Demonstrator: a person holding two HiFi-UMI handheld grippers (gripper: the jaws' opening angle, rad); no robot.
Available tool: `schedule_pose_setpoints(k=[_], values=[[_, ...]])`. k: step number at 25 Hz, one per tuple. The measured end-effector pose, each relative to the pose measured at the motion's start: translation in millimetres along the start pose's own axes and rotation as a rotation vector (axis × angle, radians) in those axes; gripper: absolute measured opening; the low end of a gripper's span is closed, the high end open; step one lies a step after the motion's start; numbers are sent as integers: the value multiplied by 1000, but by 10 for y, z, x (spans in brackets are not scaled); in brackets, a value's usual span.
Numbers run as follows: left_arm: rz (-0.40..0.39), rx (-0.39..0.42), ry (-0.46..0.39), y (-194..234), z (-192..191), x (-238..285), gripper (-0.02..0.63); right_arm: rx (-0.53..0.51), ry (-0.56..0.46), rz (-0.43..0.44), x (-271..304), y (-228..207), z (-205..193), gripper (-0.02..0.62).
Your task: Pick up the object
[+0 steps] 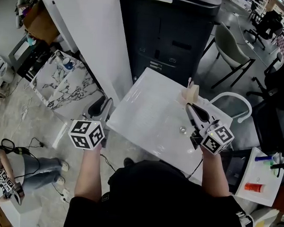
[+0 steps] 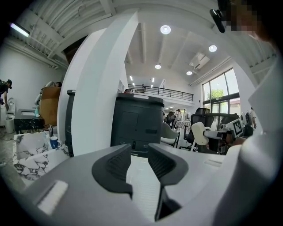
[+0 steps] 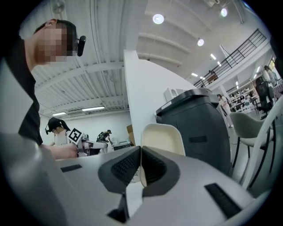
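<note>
A cream, thin-walled cup-like object (image 1: pixel 191 93) is held up over the far right part of the white table (image 1: pixel 151 116). My right gripper (image 1: pixel 190 107) is shut on its wall. In the right gripper view the pads pinch the edge of the cream object (image 3: pixel 164 137) where the right gripper (image 3: pixel 140 160) closes. My left gripper (image 1: pixel 104 106) hovers off the table's left edge, apart from the object. Its jaws stand partly open in the left gripper view, the left gripper (image 2: pixel 139 154) has nothing between them, and the cream object (image 2: pixel 200 132) shows far to the right.
A small shiny round thing (image 1: pixel 182 130) lies on the table near my right gripper. A dark grey copier (image 1: pixel 168 30) and a white partition (image 1: pixel 98 36) stand behind the table. Chairs (image 1: pixel 232 49) are at the right, a marble-patterned table (image 1: pixel 62 86) at the left.
</note>
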State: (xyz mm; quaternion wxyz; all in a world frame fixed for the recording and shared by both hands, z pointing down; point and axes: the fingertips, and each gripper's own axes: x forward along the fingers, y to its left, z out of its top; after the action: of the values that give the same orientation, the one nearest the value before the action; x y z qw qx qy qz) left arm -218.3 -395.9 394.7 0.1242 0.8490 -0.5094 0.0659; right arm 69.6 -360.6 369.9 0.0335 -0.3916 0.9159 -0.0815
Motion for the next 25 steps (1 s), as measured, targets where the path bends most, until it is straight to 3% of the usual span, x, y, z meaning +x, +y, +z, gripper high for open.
schedule_pose_setpoints(k=[12, 25], values=[[-16, 4, 7, -18, -3, 79, 120, -53, 17, 13, 125, 32, 77, 21], [-15, -11, 10, 46, -30, 25, 114, -21, 25, 24, 193, 114, -19, 21]])
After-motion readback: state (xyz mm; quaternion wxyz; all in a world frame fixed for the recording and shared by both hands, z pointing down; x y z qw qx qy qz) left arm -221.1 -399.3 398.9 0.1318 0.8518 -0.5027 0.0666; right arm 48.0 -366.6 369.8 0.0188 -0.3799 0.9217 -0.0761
